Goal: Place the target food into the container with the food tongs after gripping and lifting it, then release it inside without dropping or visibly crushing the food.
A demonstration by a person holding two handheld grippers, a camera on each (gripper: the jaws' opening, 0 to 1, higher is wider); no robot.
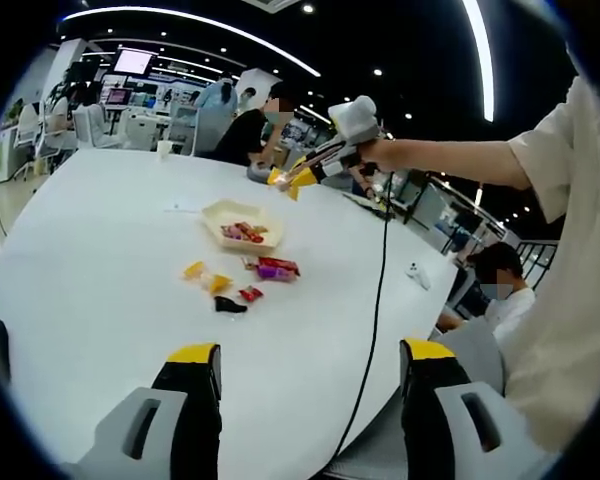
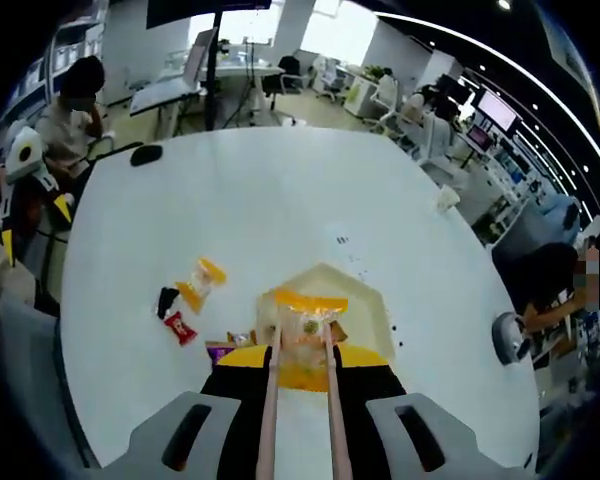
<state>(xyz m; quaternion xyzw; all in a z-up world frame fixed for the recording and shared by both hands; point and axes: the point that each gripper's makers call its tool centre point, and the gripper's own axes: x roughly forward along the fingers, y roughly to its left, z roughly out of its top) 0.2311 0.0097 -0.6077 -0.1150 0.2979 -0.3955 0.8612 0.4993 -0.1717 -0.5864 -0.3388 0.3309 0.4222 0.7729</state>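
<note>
In the right gripper view my right gripper [image 2: 302,366] is shut on a pair of pale food tongs [image 2: 270,410]. The tong tips pinch a clear snack packet with a yellow top [image 2: 305,318], held over the cream container [image 2: 375,305]. The left gripper view shows that gripper [image 1: 298,180] held high beyond the container [image 1: 242,212], which holds several wrapped snacks. Loose on the white table lie a yellow packet [image 1: 205,275], a purple and red one [image 1: 275,268], a small red one [image 1: 250,293] and a black one [image 1: 228,304]. My left gripper [image 1: 310,362] is open near the table's edge.
A black cable [image 1: 378,290] runs across the table from the right gripper to the near edge. A small white object [image 1: 418,273] lies at the right. People sit around the table's far and right sides. A dark oval object [image 2: 145,154] rests near the far edge.
</note>
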